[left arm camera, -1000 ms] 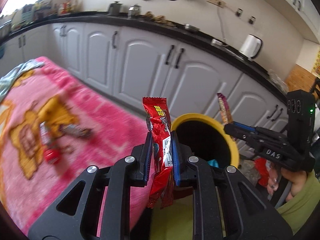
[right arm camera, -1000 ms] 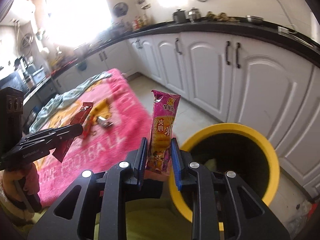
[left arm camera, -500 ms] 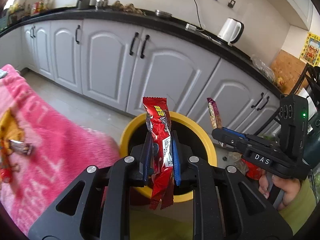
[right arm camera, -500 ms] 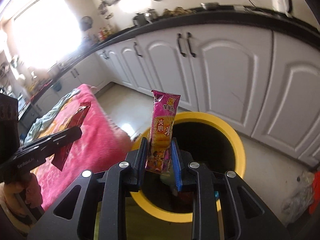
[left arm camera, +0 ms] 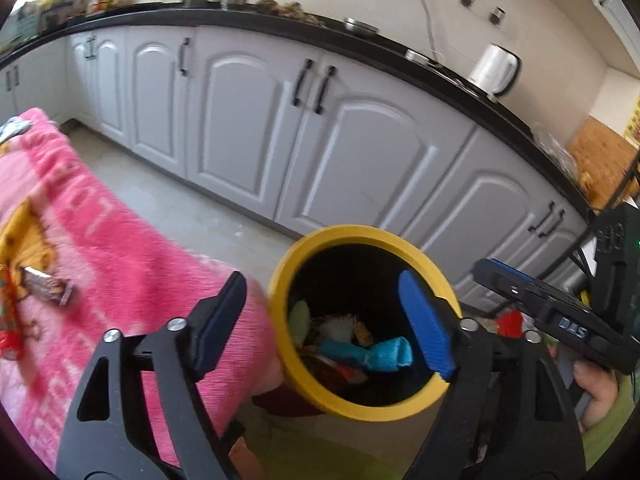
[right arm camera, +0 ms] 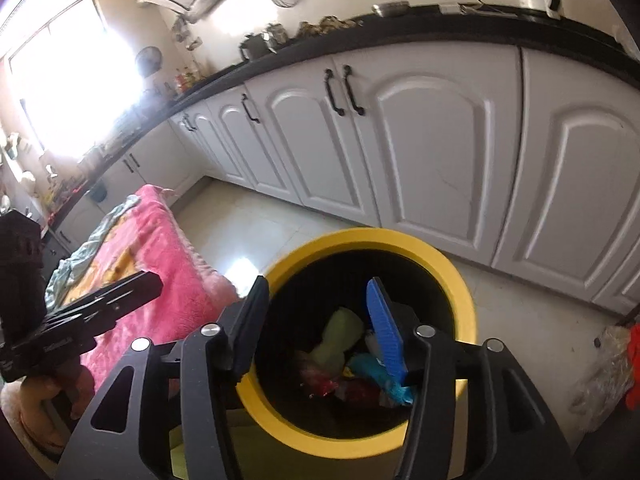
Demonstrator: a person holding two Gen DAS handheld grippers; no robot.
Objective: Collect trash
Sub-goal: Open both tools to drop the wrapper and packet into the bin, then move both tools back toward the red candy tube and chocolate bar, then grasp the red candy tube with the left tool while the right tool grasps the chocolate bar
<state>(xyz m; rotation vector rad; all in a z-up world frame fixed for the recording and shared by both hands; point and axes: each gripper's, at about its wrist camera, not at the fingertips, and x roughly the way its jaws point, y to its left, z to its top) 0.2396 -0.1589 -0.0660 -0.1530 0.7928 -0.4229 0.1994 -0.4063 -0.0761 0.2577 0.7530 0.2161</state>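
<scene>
A yellow-rimmed bin (left arm camera: 280, 304) with a black inside stands on the floor by the pink blanket; it also shows in the right wrist view (right arm camera: 464, 292). Several wrappers lie in it, among them a blue one (left arm camera: 376, 354) and a green one (right arm camera: 340, 338). My left gripper (left arm camera: 324, 328) is open and empty above the bin's mouth. My right gripper (right arm camera: 320, 326) is open and empty above the bin too. Each gripper shows in the other's view, the right one (left arm camera: 532, 300) at the right, the left one (right arm camera: 104, 300) at the left. A small wrapper (left arm camera: 48, 286) lies on the blanket.
A pink blanket (left arm camera: 100, 248) covers the surface left of the bin, with a teal cloth (right arm camera: 80, 256) at its far end. White kitchen cabinets (left arm camera: 360, 152) under a black counter run behind. A plastic bag (right arm camera: 600, 368) lies on the floor at the right.
Both grippers have opened. The red wrapper has left my left gripper and the pink wrapper my right one. Both grippers now hang over the bin.
</scene>
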